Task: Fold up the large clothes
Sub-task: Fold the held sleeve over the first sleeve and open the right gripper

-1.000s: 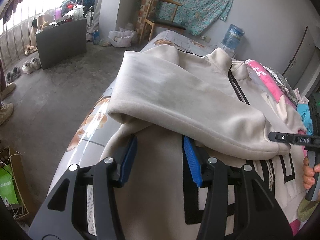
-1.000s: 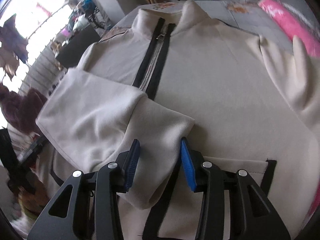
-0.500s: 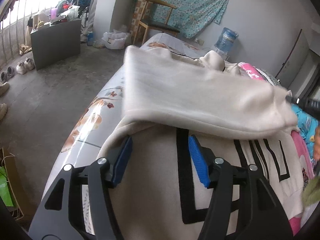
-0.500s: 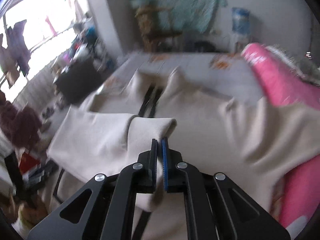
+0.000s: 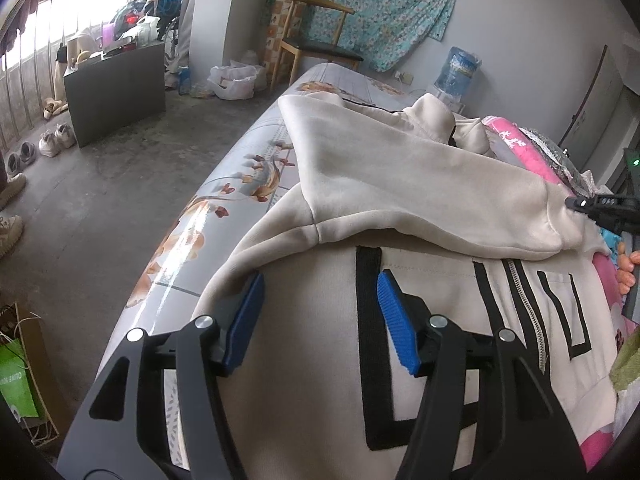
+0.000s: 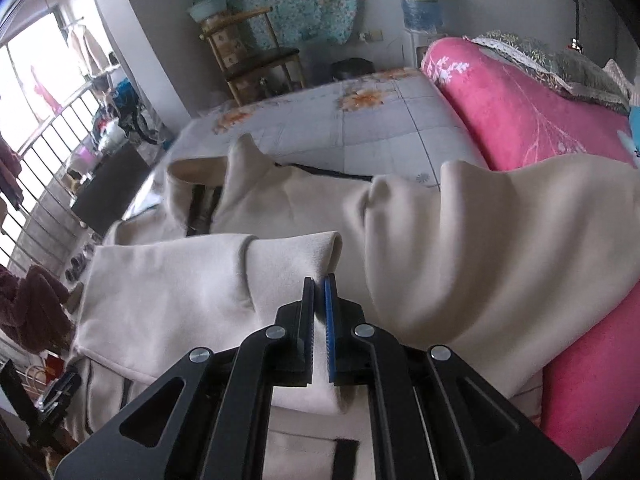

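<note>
Grey concrete floor (image 5: 100, 184) and a flowered bed sheet (image 5: 240, 184) are seen around a cream zip-up jacket (image 5: 304, 364), which is spread front-up along the bed's near edge, its black trim and zipper showing. One sleeve (image 5: 400, 184) is laid across the jacket's chest towards the far side of the bed, where a pink blanket (image 6: 520, 120) is bunched. The sleeve's cuff (image 6: 288, 264) is pinched between the pressed-together jaws of the right gripper (image 6: 318, 304), and cream fabric is seen clamped between the pads. The left gripper (image 5: 320, 312) is held over the jacket's lower front with its blue pads spread apart, its jaws having just been opening; no fabric is pressed between them, though the jacket body lies beneath. A wooden chair (image 5: 316, 36) and a water bottle (image 5: 458, 72) are stood by the back wall.
</note>
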{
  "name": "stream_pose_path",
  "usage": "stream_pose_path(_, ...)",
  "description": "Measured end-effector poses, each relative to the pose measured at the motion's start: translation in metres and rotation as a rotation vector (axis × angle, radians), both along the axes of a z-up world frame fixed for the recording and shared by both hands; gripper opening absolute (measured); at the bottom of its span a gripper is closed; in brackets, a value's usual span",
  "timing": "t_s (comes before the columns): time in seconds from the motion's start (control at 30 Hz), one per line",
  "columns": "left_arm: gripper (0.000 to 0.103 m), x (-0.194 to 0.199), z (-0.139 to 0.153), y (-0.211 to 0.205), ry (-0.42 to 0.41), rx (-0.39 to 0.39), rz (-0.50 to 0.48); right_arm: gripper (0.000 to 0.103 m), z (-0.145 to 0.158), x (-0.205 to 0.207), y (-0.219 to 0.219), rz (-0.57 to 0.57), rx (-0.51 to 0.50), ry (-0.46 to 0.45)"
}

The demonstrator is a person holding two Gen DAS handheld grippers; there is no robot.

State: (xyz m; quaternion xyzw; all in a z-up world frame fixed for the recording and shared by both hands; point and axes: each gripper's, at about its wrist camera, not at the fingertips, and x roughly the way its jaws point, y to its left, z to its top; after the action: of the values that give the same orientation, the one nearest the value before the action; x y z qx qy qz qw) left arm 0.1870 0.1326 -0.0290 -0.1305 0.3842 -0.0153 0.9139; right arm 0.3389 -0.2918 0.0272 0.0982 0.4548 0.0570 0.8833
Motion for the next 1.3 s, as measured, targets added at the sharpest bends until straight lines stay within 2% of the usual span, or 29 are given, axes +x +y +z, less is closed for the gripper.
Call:
stream_pose_path(0.07,0.056,0.001,0.000,0.000,0.000,0.000,0.000,0.006,-0.020,0.008,-0.005,-0.016,-0.025,0.083)
stream_pose_path(0.13,0.056,0.000,0.000,0.000,0.001,0.002,-0.001,0.011,-0.029,0.009,-0.017,-0.054,-0.022,0.128)
stream_pose_path(0.2,0.056,-0.001,0.000,-0.001,0.003,0.006,-0.003,0.028,-0.026,0.002,-0.029,-0.086,0.010,0.108)
stream_pose_path(0.27,0.056,-0.001,0.000,-0.002,0.000,0.006,-0.002,0.037,-0.023,-0.006,-0.035,-0.083,0.045,0.082)
stream_pose_path(0.4,0.056,-0.002,-0.002,-0.002,-0.004,0.003,0.001,0.039,-0.035,-0.014,-0.029,-0.010,0.082,0.142)
stream_pose_path(0.57,0.056,-0.003,-0.003,-0.001,-0.009,-0.006,0.001,0.039,-0.045,-0.017,-0.019,0.030,0.104,0.130)
stream_pose_path(0.63,0.056,-0.004,-0.002,0.000,-0.014,-0.015,0.000,0.036,-0.046,-0.017,-0.017,0.031,0.107,0.132)
stream_pose_path(0.8,0.056,-0.005,-0.003,0.000,-0.015,-0.012,-0.001,0.034,-0.032,-0.027,-0.014,0.041,0.121,0.099)
stream_pose_path(0.97,0.056,-0.005,-0.002,0.001,-0.016,-0.019,-0.001,0.034,-0.045,-0.035,-0.004,0.078,0.020,0.130)
stream_pose_path(1.1,0.057,-0.004,-0.002,0.001,-0.015,-0.018,-0.003,0.016,-0.043,-0.042,-0.002,0.094,0.012,0.119)
stream_pose_path(1.3,0.057,-0.004,-0.002,0.001,-0.017,-0.022,-0.003,0.013,-0.040,-0.053,0.001,0.107,-0.023,0.108)
